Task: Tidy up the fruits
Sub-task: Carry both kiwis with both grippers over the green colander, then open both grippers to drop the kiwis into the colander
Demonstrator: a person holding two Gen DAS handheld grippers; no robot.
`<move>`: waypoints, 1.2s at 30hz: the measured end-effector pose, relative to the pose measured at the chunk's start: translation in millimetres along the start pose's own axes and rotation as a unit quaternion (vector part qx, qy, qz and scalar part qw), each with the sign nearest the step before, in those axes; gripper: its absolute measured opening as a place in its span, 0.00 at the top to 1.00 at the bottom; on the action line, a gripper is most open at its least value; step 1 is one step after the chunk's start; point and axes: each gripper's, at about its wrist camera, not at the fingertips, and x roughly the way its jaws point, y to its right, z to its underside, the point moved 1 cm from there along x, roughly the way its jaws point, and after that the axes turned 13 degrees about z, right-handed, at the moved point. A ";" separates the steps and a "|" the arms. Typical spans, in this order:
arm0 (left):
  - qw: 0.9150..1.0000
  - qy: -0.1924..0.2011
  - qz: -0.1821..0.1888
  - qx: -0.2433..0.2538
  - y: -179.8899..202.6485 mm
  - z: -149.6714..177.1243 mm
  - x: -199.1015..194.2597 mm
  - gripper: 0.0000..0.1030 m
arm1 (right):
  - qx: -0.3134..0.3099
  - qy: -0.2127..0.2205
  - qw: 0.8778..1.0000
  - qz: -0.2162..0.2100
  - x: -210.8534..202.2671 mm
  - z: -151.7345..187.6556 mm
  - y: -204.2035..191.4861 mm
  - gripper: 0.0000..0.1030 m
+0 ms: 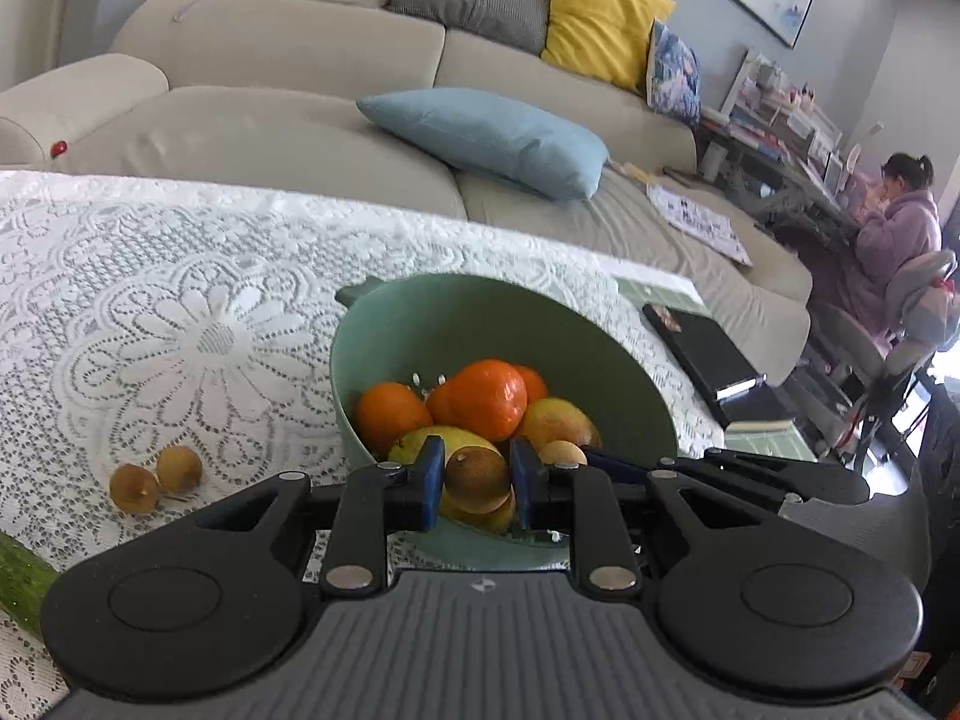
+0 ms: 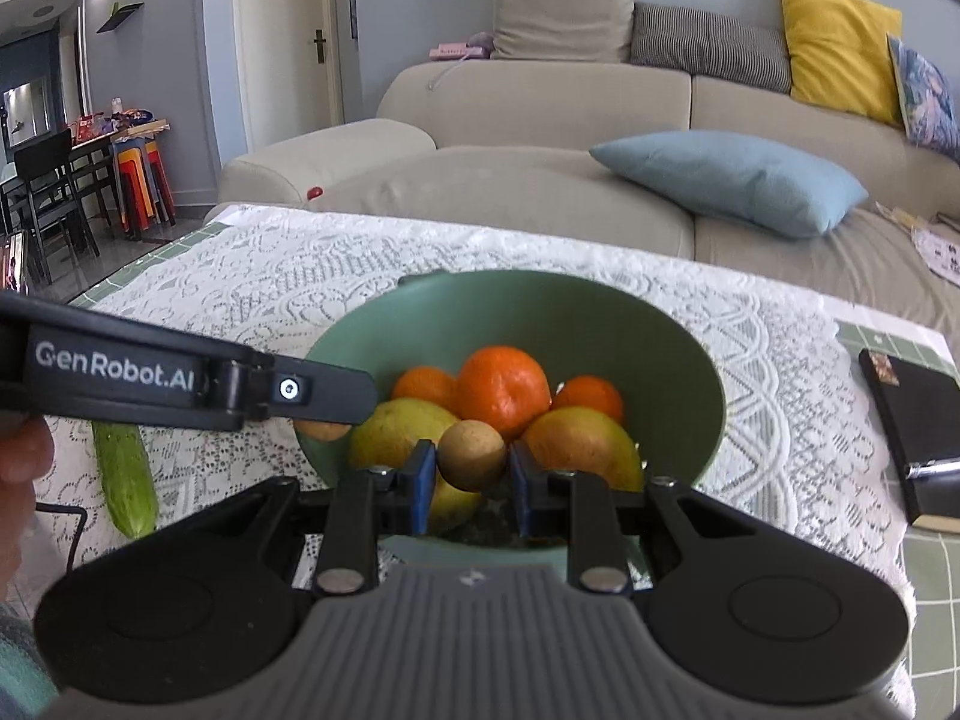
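A green bowl (image 1: pixel 600 360) (image 2: pixel 690 354) on the lace-covered table holds oranges (image 1: pixel 486 399) (image 2: pixel 504 390) and yellow pears (image 2: pixel 396 429). My left gripper (image 1: pixel 477 477) is shut on a small brown round fruit (image 1: pixel 477 480) above the bowl's near side. My right gripper (image 2: pixel 471 462) is shut on a second small brown fruit (image 2: pixel 471 455), also over the near rim. In the right wrist view the left gripper's fingers (image 2: pixel 324 390) reach in from the left with their fruit (image 2: pixel 324 429) peeking out below. Two more brown fruits (image 1: pixel 135 487) (image 1: pixel 179 468) lie on the cloth left of the bowl.
A green cucumber (image 2: pixel 126 480) (image 1: pixel 18 585) lies on the cloth left of the bowl. A black book (image 2: pixel 906 420) (image 1: pixel 702 360) rests at the table's right end. Beyond the far edge stands a beige sofa (image 2: pixel 540 180) with cushions. A person (image 1: pixel 894 228) sits at a desk far right.
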 end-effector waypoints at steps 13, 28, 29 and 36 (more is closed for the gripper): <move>0.999 -0.035 -0.005 0.004 4.4 -0.2 14.6 0.75 | -0.004 -0.009 1.000 0.005 4.9 -0.4 -0.4 0.77; 1.000 -0.026 0.000 0.006 5.6 -0.3 11.9 0.53 | -0.015 0.002 0.999 0.028 3.7 -0.5 -0.8 0.62; 1.000 -0.022 0.001 0.006 5.7 -0.3 10.3 0.50 | -0.013 0.003 0.999 0.030 3.2 -0.7 -0.2 0.60; 1.000 -0.005 -0.003 0.006 5.0 -1.9 -2.5 0.43 | -0.002 0.023 0.999 0.047 -2.1 -3.6 0.4 0.35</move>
